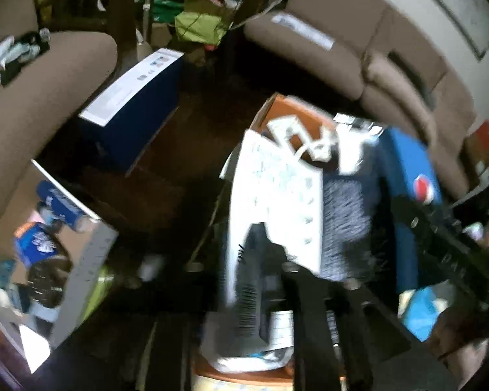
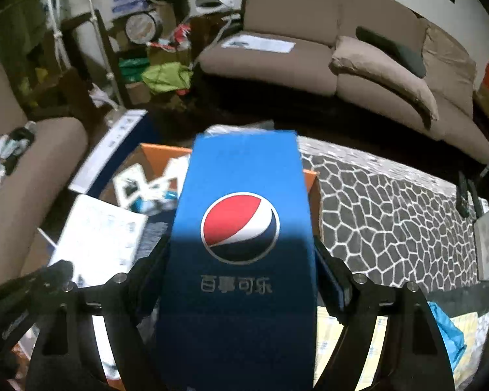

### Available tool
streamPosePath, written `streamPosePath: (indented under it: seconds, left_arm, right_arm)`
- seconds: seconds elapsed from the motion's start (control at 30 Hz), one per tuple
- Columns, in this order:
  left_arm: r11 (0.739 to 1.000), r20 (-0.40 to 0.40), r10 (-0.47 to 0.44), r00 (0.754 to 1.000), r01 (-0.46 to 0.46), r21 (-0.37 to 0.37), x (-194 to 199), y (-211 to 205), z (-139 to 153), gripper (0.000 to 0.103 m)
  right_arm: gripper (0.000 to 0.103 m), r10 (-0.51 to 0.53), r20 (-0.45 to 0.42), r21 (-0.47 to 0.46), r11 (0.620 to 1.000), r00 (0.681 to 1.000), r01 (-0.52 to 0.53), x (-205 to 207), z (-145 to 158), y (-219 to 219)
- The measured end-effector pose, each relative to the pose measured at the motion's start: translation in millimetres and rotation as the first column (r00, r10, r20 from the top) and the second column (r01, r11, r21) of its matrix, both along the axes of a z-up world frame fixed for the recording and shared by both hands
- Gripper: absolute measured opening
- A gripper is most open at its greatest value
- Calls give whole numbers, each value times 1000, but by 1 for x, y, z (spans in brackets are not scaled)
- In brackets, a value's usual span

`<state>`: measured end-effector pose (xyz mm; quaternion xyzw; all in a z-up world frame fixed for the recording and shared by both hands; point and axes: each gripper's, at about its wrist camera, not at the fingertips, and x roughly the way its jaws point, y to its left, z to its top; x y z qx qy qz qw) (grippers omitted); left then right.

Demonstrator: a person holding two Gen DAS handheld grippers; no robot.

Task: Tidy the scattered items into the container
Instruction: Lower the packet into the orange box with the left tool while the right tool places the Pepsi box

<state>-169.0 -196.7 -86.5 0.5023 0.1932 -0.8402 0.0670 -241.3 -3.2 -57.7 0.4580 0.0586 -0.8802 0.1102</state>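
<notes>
My right fingers (image 2: 241, 260) are spread wide and clamp the tall blue cardboard box with the red, white and blue round logo (image 2: 241, 228) by its long side walls. One pad presses each edge, low on the box. The grip leaves most of the box's length out ahead of the pads. Its long axis runs straight out along my fingers and tilts downward, the logo face turned up toward the camera. Its far end points across the open orange-rimmed cardboard container (image 2: 159, 153), above it and not yet inside.

My left fingers (image 1: 274, 260) are lost in blur. A flat white carton with a barcode (image 1: 270, 211) sits right at them, leaning over the container's near side, but I cannot tell whether they pinch it or stand clear.

My worry is length. Judging by this view, if the blue box goes down flat, its far end could catch the far rim and bridge the container. White frame-like pieces (image 2: 137, 185) already lie inside and could prop it up. With so much box ahead of the pads, a knock could lever it loose. Both hands crowd the same opening, so the white carton and the blue box could collide or jam. To the right, the grey cobble-patterned surface (image 2: 391, 211) lies bare.
</notes>
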Motion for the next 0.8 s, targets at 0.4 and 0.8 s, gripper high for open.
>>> streamPosePath:
  seconds: [0.4, 0.8]
  left_arm:
    - [994, 62, -111, 992, 111, 13, 9, 14, 25, 97]
    - [988, -164, -146, 976, 137, -66, 39, 35, 78, 101]
  right_arm:
    - [90, -24, 42, 34, 999, 999, 23, 12, 10, 21]
    - [92, -114, -14, -119, 987, 993, 111, 85, 71, 119]
